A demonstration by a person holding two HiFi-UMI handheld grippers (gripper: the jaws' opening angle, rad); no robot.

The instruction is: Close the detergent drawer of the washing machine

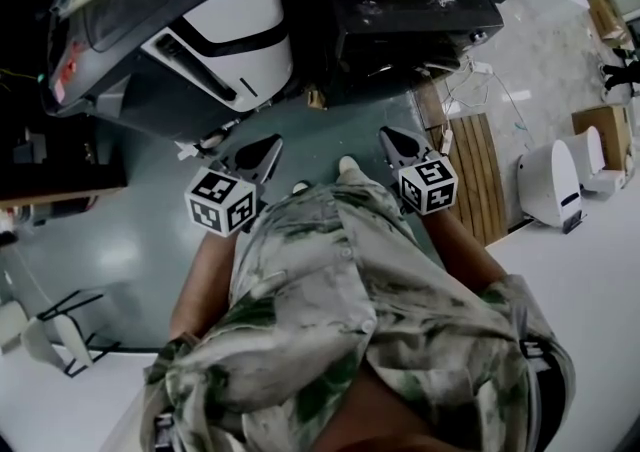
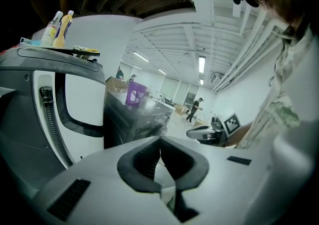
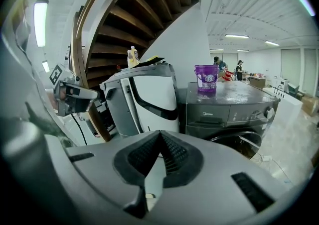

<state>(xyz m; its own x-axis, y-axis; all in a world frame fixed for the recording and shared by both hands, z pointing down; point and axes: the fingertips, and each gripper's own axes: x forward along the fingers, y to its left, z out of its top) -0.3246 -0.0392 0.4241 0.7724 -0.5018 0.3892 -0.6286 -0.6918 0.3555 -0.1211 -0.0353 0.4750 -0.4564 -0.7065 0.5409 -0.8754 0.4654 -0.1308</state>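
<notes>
The detergent drawer (image 3: 209, 115) appears to sit flush in the front panel of the dark washing machine (image 3: 239, 100), so the closing looks finished. The left gripper (image 2: 160, 142) and right gripper (image 3: 159, 134) hover well apart from it, jaws together and empty.

Dark grey front-loading washing machine (image 3: 227, 128), its detergent drawer (image 3: 208, 115) flush, upper left of the front.

Under you lies a glossy grey-green floor (image 1: 130, 240), a dark wooden staircase (image 3: 144, 15) rises overhead, and strip lights (image 2: 202, 63) line the white ceiling (image 2: 174, 35).
</notes>
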